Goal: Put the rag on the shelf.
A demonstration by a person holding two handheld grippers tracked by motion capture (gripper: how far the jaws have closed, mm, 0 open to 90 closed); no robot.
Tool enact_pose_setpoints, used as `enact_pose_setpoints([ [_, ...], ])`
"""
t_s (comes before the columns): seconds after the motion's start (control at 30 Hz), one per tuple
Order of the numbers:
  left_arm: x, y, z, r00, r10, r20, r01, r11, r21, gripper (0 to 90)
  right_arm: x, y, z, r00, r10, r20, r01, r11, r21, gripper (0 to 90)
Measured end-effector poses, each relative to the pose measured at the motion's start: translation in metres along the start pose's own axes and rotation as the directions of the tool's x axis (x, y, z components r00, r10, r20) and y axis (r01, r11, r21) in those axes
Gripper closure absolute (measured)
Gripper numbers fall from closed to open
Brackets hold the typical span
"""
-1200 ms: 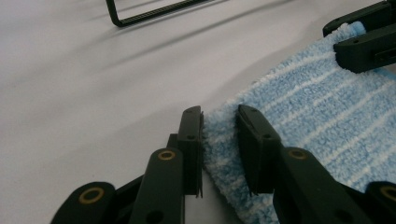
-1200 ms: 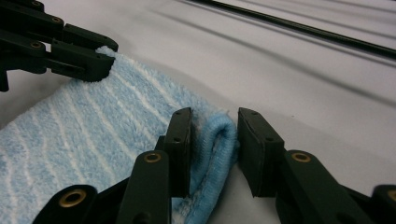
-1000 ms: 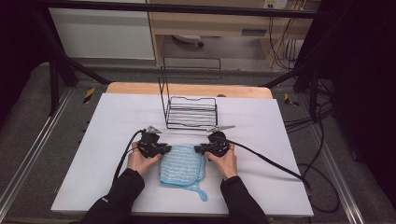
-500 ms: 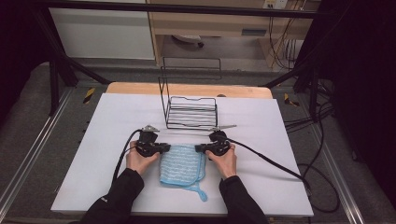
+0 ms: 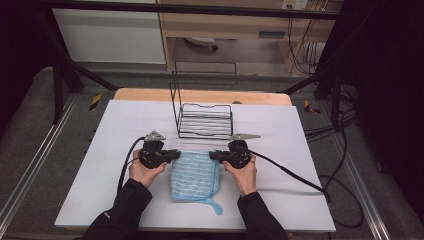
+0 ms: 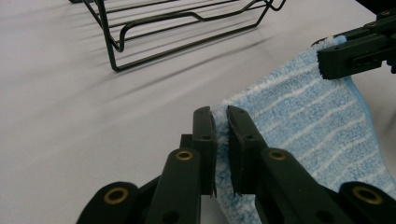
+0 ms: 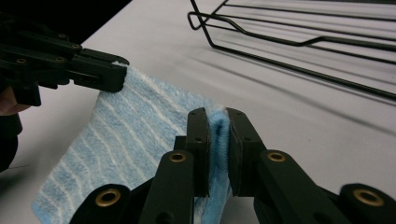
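Left gripper first: its jaws have just been closing and now pinch the near-side top corner of the blue cloth. Across the cloth, the right gripper has just been closing too, nipping the opposite corner. Just beyond both tips sits the wire rack. The risk, I'd say: thin bites on fluffy pile, so a corner could slip free if one hand pulls harder. No readable writing anywhere.

Black sleeves — each black hand-held gripper brass-riveted, trailing a black cable.
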State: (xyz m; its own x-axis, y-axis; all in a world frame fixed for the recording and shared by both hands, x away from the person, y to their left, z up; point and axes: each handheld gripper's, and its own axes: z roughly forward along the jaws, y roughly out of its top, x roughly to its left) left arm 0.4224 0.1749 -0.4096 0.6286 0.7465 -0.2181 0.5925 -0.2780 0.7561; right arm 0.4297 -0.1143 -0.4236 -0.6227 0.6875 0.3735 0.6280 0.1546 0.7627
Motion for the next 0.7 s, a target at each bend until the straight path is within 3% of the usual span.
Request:
enact_pose_setpoints([
  [0.27,-0.009,0.006,-0.014,0.9995,0.03,0.003,-0.03,0.9983,-0.05,82.1,0.008,0.003,-0.015,0.9996,-0.025,-0.012,0.025,0.998,-0.056,81.2],
  [0.37,-0.013,0.009,-0.02,0.9985,0.054,-0.005,-0.054,0.996,-0.071,82.1,0.01,0.005,-0.02,0.9994,-0.03,-0.016,0.029,0.997,-0.077,81.2],
  [0.5,-0.018,0.013,-0.028,0.9983,0.059,0.005,-0.058,0.9925,-0.108,82.0,0.012,0.009,-0.029,0.999,-0.038,-0.022,0.035,0.993,-0.114,81.3],
  [0.7,-0.026,0.019,-0.039,0.9974,0.071,0.009,-0.069,0.9858,-0.153,82.1,0.02,0.016,-0.042,0.9961,-0.087,-0.015,0.084,0.984,-0.157,81.4],
])
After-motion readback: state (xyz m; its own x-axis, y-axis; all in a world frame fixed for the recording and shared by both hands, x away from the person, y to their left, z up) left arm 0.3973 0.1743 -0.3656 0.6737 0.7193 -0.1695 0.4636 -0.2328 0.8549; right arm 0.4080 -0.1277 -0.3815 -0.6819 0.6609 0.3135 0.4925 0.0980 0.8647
